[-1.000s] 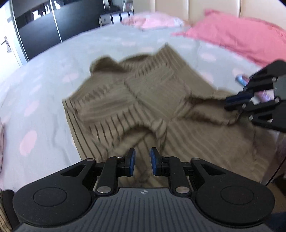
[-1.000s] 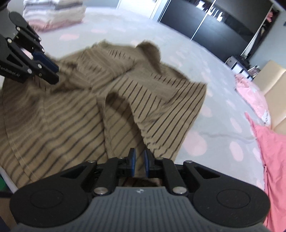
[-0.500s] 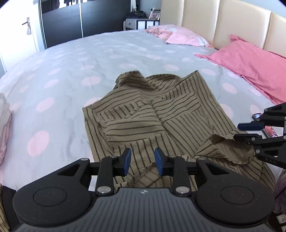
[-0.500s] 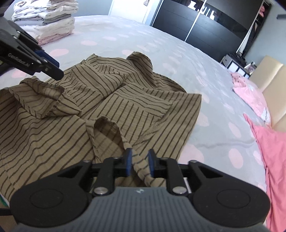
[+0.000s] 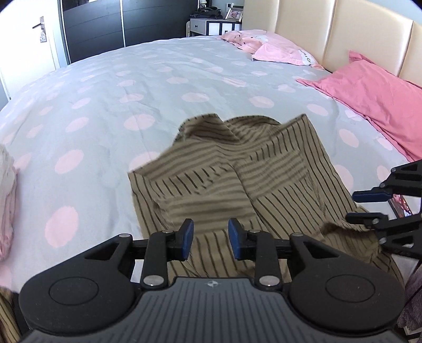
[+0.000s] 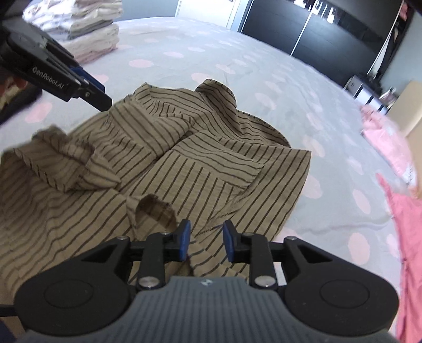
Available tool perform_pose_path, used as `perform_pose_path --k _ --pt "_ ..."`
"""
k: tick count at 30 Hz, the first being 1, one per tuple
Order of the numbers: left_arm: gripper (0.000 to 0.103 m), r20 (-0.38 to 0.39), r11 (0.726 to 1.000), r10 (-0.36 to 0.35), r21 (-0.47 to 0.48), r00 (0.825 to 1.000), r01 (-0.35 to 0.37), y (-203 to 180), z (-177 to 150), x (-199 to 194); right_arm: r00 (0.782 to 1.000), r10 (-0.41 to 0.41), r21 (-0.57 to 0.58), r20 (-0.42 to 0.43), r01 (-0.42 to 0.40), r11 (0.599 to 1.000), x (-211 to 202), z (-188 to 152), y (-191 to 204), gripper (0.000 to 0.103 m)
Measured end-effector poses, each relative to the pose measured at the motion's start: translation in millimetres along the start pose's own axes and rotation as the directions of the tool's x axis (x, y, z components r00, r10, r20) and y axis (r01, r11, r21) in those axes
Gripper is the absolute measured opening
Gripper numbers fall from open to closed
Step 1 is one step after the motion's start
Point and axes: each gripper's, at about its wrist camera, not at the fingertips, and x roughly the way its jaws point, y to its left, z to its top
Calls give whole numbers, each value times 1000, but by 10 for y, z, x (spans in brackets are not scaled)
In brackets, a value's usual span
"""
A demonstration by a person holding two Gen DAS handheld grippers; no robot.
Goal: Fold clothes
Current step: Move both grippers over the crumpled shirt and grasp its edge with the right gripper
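A tan shirt with dark stripes (image 5: 237,182) (image 6: 184,163) lies crumpled on the grey bedspread with pink dots (image 5: 132,87), its collar toward the far side and its sleeves folded in over the body. My left gripper (image 5: 210,238) hovers open above the shirt's near hem, with nothing between its blue pads. My right gripper (image 6: 204,238) is open too, above the hem beside a curled sleeve cuff (image 6: 155,211). Each gripper shows in the other's view: the right one (image 5: 369,207) at the right edge, the left one (image 6: 89,92) at the upper left.
A stack of folded clothes (image 6: 87,31) sits at the bed's far corner. Pink pillows (image 5: 369,87) lean against the cream headboard (image 5: 329,31). A small phone-like object (image 5: 401,205) lies by the right gripper. Dark wardrobe doors (image 5: 118,23) stand beyond the bed.
Both grippers let go of the shirt and opened wider. The shirt dropped and settled flatter on the bed, and both grippers drew back toward its near hem.
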Motion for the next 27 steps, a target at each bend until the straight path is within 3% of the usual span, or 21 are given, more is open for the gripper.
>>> perform_pose_path --k 3,6,9,12,19,27 --pt "27 12 1000 -17 23 1000 17 126 153 24 999 45 36 -5 -45 998 23 107 -270 39" --pt "27 33 998 -27 51 999 25 249 309 90 996 91 72 -9 -90 993 45 214 -540 40" --pt "42 39 998 -24 67 999 21 360 426 229 997 81 76 4 -81 994 124 319 -764 41" --pt "45 45 995 -5 99 999 1 434 509 411 997 81 131 14 -83 988 284 422 -992 51" --pt "54 11 986 -6 166 1000 4 607 587 829 988 155 302 0 -148 942 770 553 -1422 70" --pt "59 -73 991 -50 124 996 59 834 501 1252 976 217 471 -26 -179 863 1250 513 -1675 70"
